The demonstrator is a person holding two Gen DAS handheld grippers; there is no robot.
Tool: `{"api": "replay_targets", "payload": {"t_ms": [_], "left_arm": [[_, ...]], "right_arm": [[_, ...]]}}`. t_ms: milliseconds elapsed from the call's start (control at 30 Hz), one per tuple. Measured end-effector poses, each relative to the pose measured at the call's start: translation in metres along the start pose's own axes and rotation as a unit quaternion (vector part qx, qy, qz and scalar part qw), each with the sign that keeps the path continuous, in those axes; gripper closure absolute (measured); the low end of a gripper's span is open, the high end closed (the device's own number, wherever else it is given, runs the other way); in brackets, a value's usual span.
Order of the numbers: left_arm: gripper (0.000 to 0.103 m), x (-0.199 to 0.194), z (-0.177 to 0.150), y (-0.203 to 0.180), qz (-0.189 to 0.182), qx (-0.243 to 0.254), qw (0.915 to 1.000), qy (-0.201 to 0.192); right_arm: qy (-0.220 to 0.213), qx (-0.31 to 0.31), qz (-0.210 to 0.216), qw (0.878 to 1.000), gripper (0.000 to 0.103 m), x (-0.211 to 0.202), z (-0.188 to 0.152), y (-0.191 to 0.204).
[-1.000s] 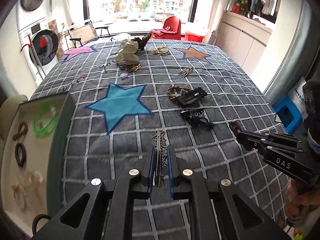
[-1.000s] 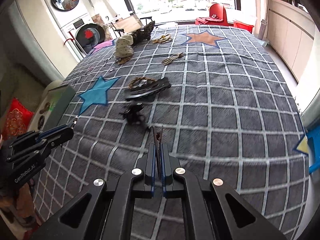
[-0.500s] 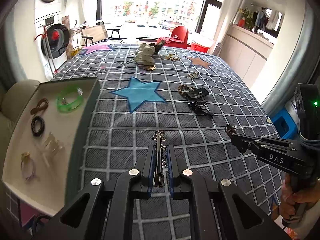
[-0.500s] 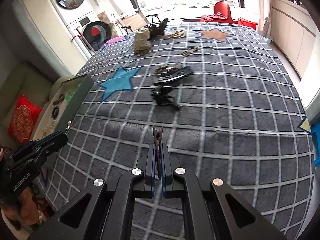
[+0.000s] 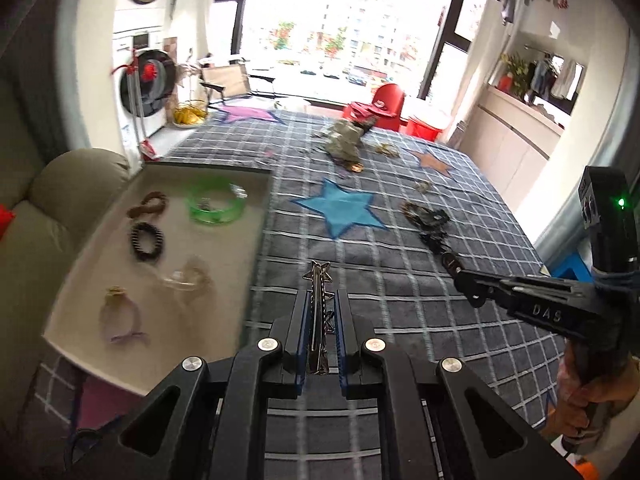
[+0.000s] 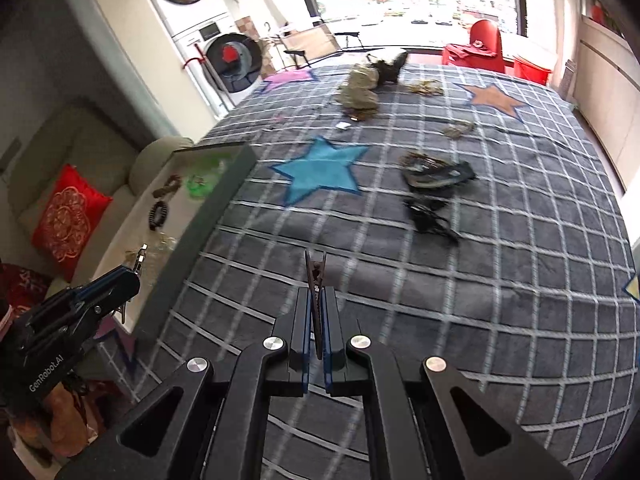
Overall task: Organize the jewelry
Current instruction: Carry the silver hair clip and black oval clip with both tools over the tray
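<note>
**A:** From the left wrist view, the left gripper (image 5: 319,320) has its jaws nearly closed on a slim silver metal hair clip with a star-shaped tip (image 5: 318,300), which sticks out ahead of the fingers. It hangs above the grey checked bedspread (image 5: 400,300), just to the right of the shallow beige tray with a dark green rim (image 5: 120,248). The tray already carries a translucent green bangle (image 5: 215,205), a black beaded bracelet (image 5: 147,237) and a brown knotted loop (image 5: 148,205).

**B:** What could go wrong there?

**A:** The clip is thin and pinched edge-on; it could twist or slip out short of the tray, or snag the rim if brought across too low. The pale pieces nearer the tray's front edge are blurred, so their type cannot be told.

**B:** And the right wrist view?

**A:** The right gripper (image 6: 316,312) is fully closed on a dark, narrow alligator-style clip (image 6: 315,276), standing up between its fingers. It is well to the right of the tray, over the bedspread. The other gripper shows at the lower left, beside the tray's near corner.

**B:** Risks?

**A:** Both tools appear bound for the same tray, so they could knock together. The black tangle (image 6: 430,218) farther to the right of the tray is too smeared to identify, and the tray's left part is cut off.
</note>
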State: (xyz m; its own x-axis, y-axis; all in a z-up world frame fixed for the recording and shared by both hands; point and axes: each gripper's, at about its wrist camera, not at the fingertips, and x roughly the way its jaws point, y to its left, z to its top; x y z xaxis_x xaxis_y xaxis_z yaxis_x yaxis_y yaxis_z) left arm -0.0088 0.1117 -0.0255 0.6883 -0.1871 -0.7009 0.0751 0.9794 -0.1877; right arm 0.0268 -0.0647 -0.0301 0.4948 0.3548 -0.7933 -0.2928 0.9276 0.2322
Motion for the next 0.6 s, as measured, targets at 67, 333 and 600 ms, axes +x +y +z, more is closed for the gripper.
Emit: {"api": "replay_targets", "payload": {"t_ms": [67,333,600], "left_arm": [[0.089,-0.006,0.0,0.014,0.011,-0.004,0.9999,-0.004],[0.089,-0.03,0.003,0.079,0.062,-0.043,0.9968,-0.024],[0.089,-0.023,0.004,0.139,0.115,-0.079,0.99,-0.02]], "right_arm": [[-0.001,-0.01,0.009,1.0,0.098,0.002,0.008,0.013],[0.0,-0.06,0.044,0.997,0.098,0.019,0.037,0.072],[0.019,-0.101,0.08,0.991,0.098,0.05,0.061,0.122]]}}
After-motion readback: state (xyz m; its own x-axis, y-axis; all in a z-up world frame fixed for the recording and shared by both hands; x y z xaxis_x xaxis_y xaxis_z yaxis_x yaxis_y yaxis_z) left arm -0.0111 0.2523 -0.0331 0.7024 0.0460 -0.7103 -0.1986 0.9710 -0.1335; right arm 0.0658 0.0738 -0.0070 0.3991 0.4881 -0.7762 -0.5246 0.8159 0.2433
